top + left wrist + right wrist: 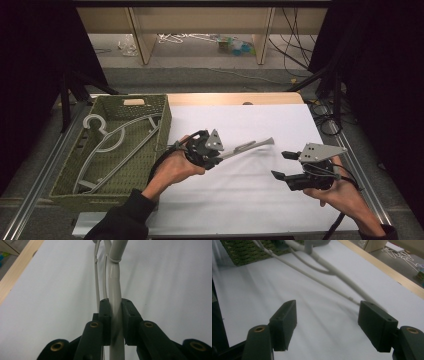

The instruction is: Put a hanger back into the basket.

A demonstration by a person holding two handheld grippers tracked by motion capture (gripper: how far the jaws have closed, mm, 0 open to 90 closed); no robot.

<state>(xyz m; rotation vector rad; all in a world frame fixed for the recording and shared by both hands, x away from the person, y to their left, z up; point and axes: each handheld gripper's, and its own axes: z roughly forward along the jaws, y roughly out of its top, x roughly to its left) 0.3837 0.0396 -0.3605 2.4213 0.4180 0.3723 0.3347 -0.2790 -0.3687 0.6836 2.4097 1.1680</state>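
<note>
The surface is a table under a white sheet, with a wooden strip bare along its far edge. At its left edge sits a green woven basket, long and shallow, with a handle slot in its far wall. In it lie grey hangers, at least two, stacked flat and slanting from the far left corner toward the near side, the hook of one curled near the far left corner. Just right of the basket, over the middle of the surface, the left tongs are clamped on one more hanger, lifted clear of the sheet and sticking out toward the right edge. In the left gripper view the pads press on either side of a thick rounded bar of that hanger, with thinner rods running off beyond. It looks like light, stiff moulded plastic, smooth and a little glossy, so likely to swivel or slip in a one-point grip; the thick bar gives the pads more to bite on than the thin rods. Being long and held near one end, it will probably swing. The right tongs stand wide open near the right edge, nothing between them, pointed at the hanger's free end.
</note>
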